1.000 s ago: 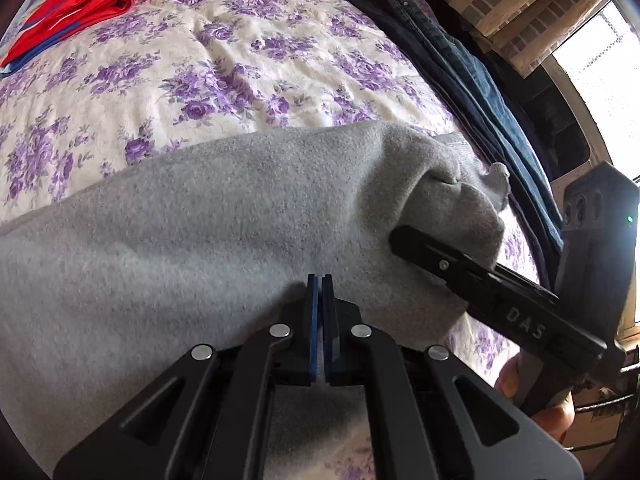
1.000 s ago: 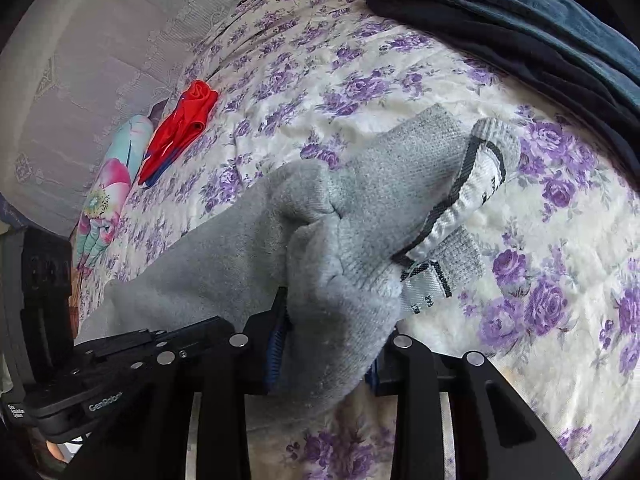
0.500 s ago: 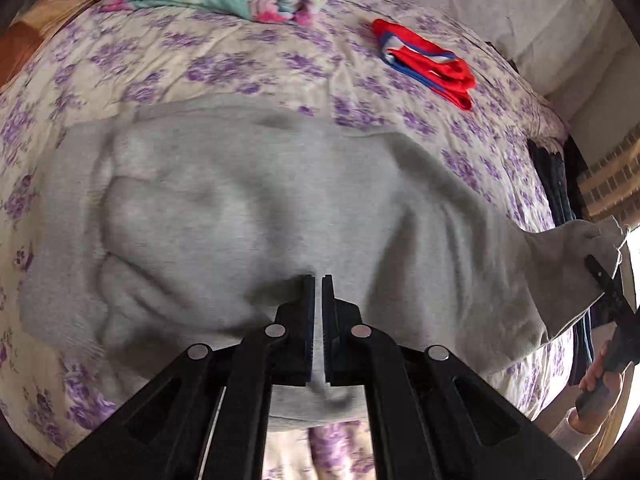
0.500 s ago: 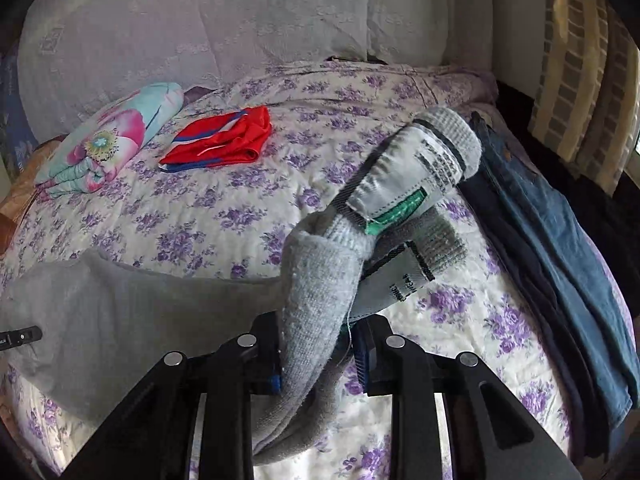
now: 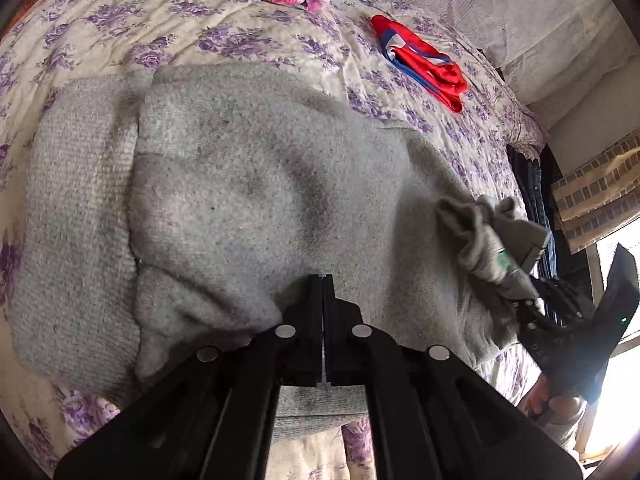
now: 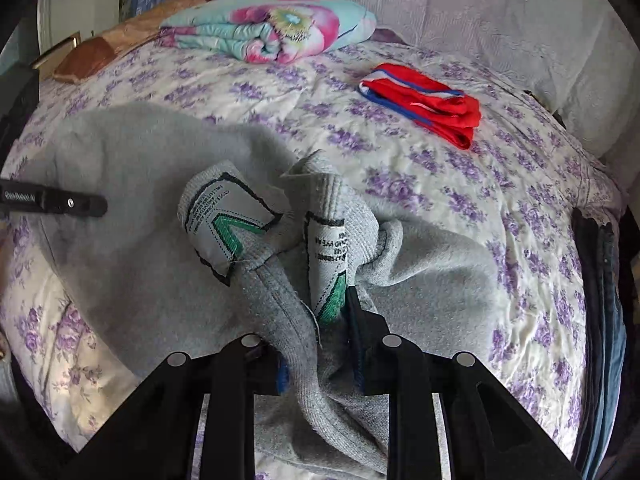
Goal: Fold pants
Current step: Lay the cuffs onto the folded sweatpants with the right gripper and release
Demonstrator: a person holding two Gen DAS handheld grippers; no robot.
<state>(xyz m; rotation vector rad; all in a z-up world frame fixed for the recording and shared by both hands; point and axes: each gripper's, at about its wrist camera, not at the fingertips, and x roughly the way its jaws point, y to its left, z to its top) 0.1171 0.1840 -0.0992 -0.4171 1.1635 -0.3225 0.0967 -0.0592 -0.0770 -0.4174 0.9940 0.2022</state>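
Observation:
Grey sweatpants (image 5: pixel 240 184) lie across the flowered bedspread (image 5: pixel 248 40). My left gripper (image 5: pixel 322 280) is shut at the pants' near edge, where the cloth puckers up around its tips. My right gripper (image 6: pixel 320 328) is shut on the bunched leg ends (image 6: pixel 320 248), whose ribbed cuffs and printed inner labels stick up. It holds them just above the wider part of the pants (image 6: pixel 132 264). In the left wrist view the right gripper (image 5: pixel 532 312) with its bunch of cuffs sits at the right. One finger of the left gripper (image 6: pixel 60 202) shows at the left edge of the right wrist view.
A folded red garment (image 6: pixel 428 104) lies further back on the bed. A rolled floral blanket (image 6: pixel 272 28) rests by the headboard. Dark jeans (image 6: pixel 600 300) are stacked along the right edge of the bed. A person's hand (image 5: pixel 560 404) holds the right gripper's handle.
Both grippers swung round and moved across the bed. The right one carried the leg cuffs over onto the pants' wider part; the cuffs have flipped to show their labels. Left stays shut.

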